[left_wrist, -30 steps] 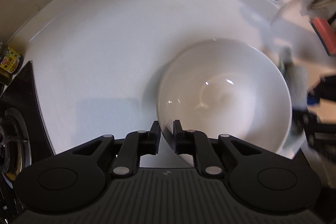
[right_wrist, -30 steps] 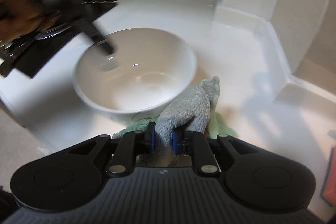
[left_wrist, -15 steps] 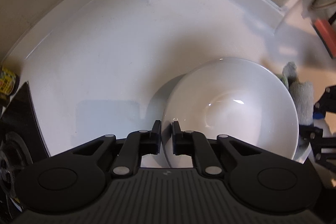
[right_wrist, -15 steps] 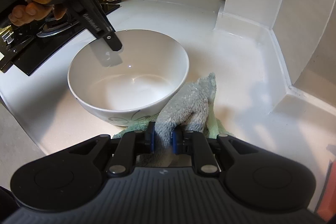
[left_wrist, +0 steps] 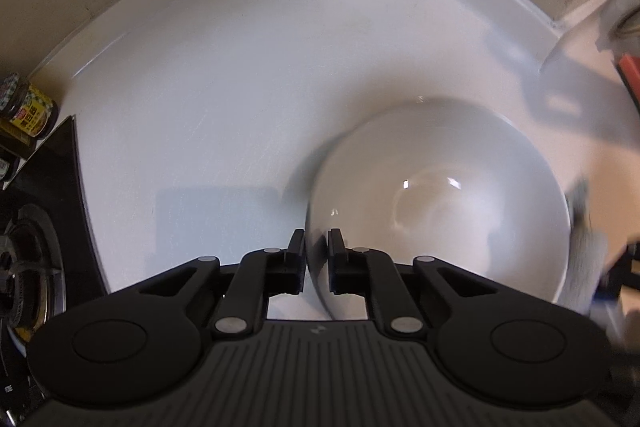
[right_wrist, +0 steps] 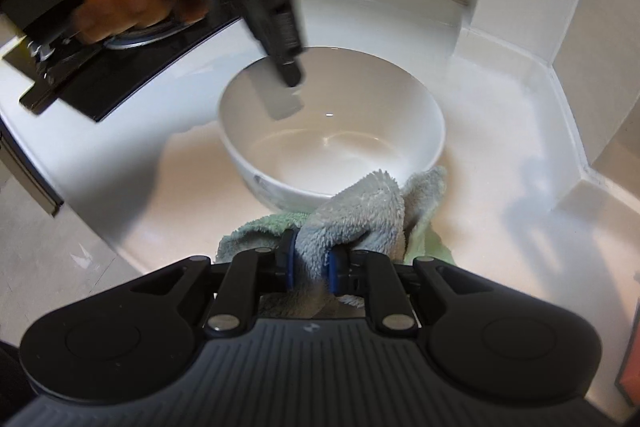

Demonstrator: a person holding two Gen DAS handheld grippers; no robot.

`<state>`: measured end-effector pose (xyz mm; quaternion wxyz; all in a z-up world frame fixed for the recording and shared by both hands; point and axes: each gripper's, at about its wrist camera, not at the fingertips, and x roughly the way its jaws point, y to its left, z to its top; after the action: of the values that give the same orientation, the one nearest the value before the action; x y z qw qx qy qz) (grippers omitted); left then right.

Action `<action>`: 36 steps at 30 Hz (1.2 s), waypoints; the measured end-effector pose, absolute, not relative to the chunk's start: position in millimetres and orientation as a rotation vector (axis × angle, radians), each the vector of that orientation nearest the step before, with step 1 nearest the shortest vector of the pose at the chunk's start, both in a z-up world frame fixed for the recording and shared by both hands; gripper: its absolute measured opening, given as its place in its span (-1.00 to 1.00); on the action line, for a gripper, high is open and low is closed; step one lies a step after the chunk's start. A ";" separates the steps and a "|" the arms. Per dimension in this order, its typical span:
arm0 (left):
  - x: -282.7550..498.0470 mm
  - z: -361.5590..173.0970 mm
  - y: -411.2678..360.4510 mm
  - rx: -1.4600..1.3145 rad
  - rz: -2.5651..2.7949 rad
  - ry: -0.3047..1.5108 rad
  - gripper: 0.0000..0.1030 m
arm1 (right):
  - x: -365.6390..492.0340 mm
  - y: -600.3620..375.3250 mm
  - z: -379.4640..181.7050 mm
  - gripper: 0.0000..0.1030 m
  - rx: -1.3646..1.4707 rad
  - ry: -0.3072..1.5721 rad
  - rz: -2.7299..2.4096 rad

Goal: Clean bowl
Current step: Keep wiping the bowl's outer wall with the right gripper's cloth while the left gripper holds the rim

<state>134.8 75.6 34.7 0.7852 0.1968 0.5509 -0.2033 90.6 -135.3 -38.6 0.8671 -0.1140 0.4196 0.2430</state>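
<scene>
Left gripper (left_wrist: 317, 243) astride bowl (left_wrist: 440, 203) rim, opening.

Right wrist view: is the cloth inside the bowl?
No, the cloth sits outside the bowl, against its near wall, pinched in the right tongs.

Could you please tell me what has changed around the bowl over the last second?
The left gripper straddles the bowl rim throughout; its fingers squeezed in, and are now opening again. The bowl shifted slightly on the counter. The right gripper kept its hold on the cloth beside the bowl.
</scene>
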 end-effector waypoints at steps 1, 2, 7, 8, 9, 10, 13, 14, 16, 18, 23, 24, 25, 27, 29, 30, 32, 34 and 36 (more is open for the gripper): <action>129.9 35.3 76.1 0.432 -0.454 1.197 -0.66 | 96.7 -141.5 -38.2 -0.76 -0.234 0.878 0.488; 125.8 35.8 76.6 0.437 -0.467 1.205 -0.60 | 103.5 -148.1 -37.7 -0.75 -0.231 0.876 0.463; 138.0 40.6 84.8 0.401 -0.465 1.218 -0.64 | 120.1 -161.2 -39.2 -0.76 -0.236 0.870 0.483; 143.6 43.4 86.5 0.385 -0.460 1.205 -0.64 | 120.5 -159.5 -39.5 -0.76 -0.251 0.866 0.491; 148.2 45.0 85.7 0.389 -0.460 1.200 -0.64 | 119.9 -158.2 -40.0 -0.75 -0.260 0.862 0.493; 152.8 46.6 84.8 0.393 -0.461 1.194 -0.65 | 118.8 -156.0 -40.8 -0.75 -0.271 0.857 0.493; 166.4 44.1 78.8 0.417 -0.483 1.193 -0.71 | 115.8 -153.4 -41.9 -0.75 -0.275 0.853 0.486; 170.6 42.3 76.7 0.423 -0.492 1.195 -0.77 | 114.7 -153.0 -42.1 -0.75 -0.275 0.852 0.485; 177.1 37.9 75.2 0.405 -0.505 1.206 -0.81 | 113.7 -153.0 -42.5 -0.75 -0.269 0.852 0.487; 179.7 36.2 74.3 0.393 -0.504 1.208 -0.81 | 113.6 -153.5 -42.3 -0.75 -0.263 0.853 0.488; 174.3 33.8 77.6 0.342 -0.476 1.201 -0.87 | 108.0 -153.0 -42.0 -0.75 -0.237 0.855 0.481; 171.7 33.8 79.4 0.327 -0.467 1.203 -0.88 | 106.0 -151.0 -41.9 -0.75 -0.232 0.860 0.484; 169.4 33.3 79.1 0.326 -0.460 1.203 -0.89 | 103.1 -147.5 -40.9 -0.75 -0.234 0.861 0.491; 159.3 32.4 79.2 0.341 -0.440 1.200 -0.89 | 98.8 -141.4 -38.8 -0.75 -0.242 0.861 0.501; 150.4 32.2 81.3 0.341 -0.440 1.212 -0.86 | 97.5 -137.3 -36.8 -0.75 -0.250 0.862 0.506; 145.7 32.3 83.0 0.337 -0.444 1.223 -0.85 | 99.7 -139.7 -37.0 -0.75 -0.242 0.864 0.505; 137.0 32.3 86.0 0.332 -0.453 1.242 -0.76 | 108.8 -150.9 -38.2 -0.75 -0.218 0.867 0.484; 135.6 31.4 84.8 0.353 -0.456 1.251 -0.72 | 115.5 -157.5 -38.4 -0.76 -0.218 0.868 0.472; 138.3 33.3 84.3 0.360 -0.458 1.245 -0.73 | 118.3 -158.4 -38.1 -0.75 -0.234 0.867 0.484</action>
<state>138.3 84.3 33.3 0.7729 0.1661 0.5748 -0.2112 118.3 -158.4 -38.1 0.8728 -0.1118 0.4150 0.2315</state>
